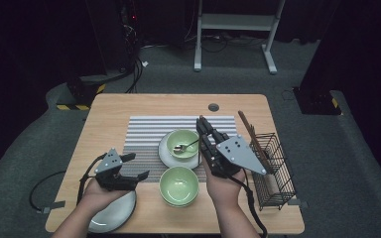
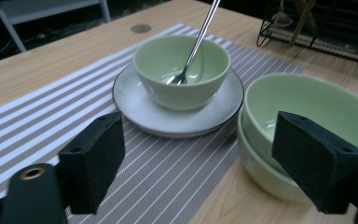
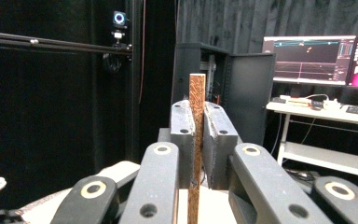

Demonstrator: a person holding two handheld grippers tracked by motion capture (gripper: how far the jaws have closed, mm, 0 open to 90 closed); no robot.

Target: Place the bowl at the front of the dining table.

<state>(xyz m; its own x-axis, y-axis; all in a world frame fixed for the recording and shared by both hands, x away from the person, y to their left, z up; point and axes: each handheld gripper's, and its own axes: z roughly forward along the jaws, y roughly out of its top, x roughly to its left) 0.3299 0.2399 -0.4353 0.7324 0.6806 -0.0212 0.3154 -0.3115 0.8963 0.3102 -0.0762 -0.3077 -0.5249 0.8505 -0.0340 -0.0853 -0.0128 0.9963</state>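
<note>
2 pairs of tongs are at work, and we judge the step in hand to be carrying a thin wooden stick (image 3: 197,93) to its place by the spoon bowl (image 1: 182,141).

To do it well, we would hold the pinch firm and low on the stick so it cannot swivel. We would also move it level past the spoon (image 2: 198,42), whose handle leans out over the rim and would be easy to knock. The wire rack (image 1: 275,168), to the right of the spoon bowl, holds another stick, so we would swing clear of that too.

The right tongs (image 3: 196,122) are pressed together on the wooden stick, which stands straight up between the pads and runs on past their tips. In the high view the right tongs (image 1: 203,124) sit just to the right of the spoon bowl.

The left tongs (image 1: 136,166) are spread and hold nothing. They hang to the left of and nearer us than the spoon bowl, above a plate (image 1: 114,215), and face the stacked bowls (image 2: 307,107), 2 of them, nearer us than the spoon bowl.
</note>
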